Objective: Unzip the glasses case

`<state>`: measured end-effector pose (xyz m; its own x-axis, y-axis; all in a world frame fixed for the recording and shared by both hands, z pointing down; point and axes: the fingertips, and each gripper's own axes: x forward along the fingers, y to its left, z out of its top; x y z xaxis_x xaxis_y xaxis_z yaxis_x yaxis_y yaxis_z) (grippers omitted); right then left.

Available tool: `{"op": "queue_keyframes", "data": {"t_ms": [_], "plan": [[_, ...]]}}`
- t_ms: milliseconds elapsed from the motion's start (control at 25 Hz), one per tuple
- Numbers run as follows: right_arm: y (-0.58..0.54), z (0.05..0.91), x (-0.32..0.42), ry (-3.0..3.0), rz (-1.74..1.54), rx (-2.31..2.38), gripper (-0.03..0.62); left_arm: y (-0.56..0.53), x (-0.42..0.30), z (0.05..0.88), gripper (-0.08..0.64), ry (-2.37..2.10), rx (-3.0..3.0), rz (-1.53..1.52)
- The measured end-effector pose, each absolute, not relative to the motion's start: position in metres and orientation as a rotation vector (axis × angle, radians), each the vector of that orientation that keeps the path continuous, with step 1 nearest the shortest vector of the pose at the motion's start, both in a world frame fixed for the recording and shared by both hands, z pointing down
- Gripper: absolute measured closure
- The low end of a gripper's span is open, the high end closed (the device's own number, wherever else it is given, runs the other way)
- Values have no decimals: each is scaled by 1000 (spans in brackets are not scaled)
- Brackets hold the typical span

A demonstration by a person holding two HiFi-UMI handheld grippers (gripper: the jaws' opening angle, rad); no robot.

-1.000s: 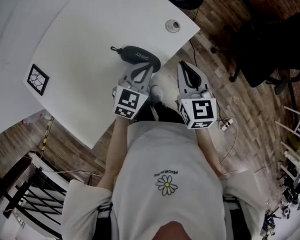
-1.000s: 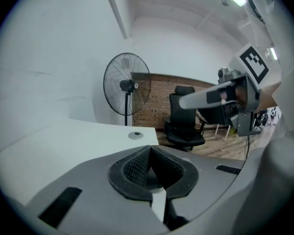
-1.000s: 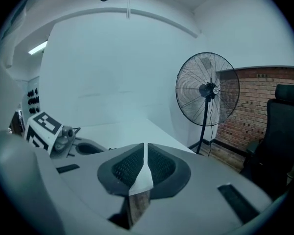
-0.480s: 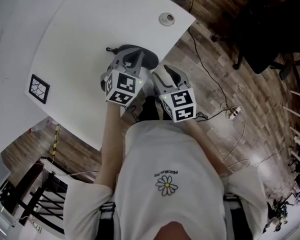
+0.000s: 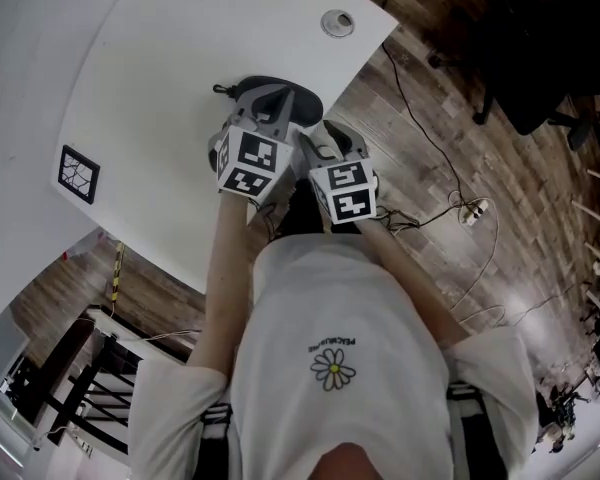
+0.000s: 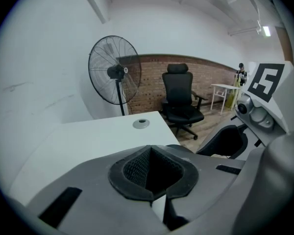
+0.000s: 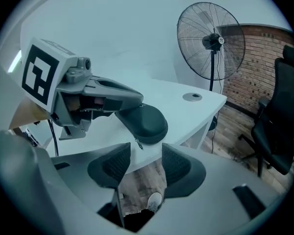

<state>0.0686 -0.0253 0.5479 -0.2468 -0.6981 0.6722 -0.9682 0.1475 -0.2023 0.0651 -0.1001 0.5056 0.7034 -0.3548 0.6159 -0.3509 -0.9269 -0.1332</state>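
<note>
The right gripper [image 7: 146,163] has its jaws spread; they have just been opening, and only wooden floor shows between them. It sits just short of the table [image 7: 196,112] edge, aimed at the small zipper pull [image 7: 137,144] that hangs from the near end of the glasses case [image 7: 146,121]. The left gripper [image 6: 151,174] has its pads pressed together on nothing. In the right gripper view its nose lies over the top of the case, though whether it bears down or only hovers cannot be told.

The case lies on the table close to the near edge, in front of the person, and that is probably the main risk. If the left gripper is not pinning it, a tug on the zipper would likely drag the whole case toward the edge and off onto the floor. The pull is thin and dangling, so the wide pads may close beside it or pinch only its tip and slip off. The two grippers also crowd each other and could collide.
</note>
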Motion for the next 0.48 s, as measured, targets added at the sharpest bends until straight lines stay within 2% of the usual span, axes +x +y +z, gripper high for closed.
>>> {"op": "queue_keyframes", "data": {"t_ms": [280,360,480], "plan": [[-33,554,61,-1935,882,1613,416,-101,65,506,548,626,-2911,-1032],[-33,556,64,-1893,857,1634,462,-101,64,506,548,630,-2909,-1034],[-32,556,67,-1876,830,1624,491,-100,64,506,548,651,-2913,-1028]]}}
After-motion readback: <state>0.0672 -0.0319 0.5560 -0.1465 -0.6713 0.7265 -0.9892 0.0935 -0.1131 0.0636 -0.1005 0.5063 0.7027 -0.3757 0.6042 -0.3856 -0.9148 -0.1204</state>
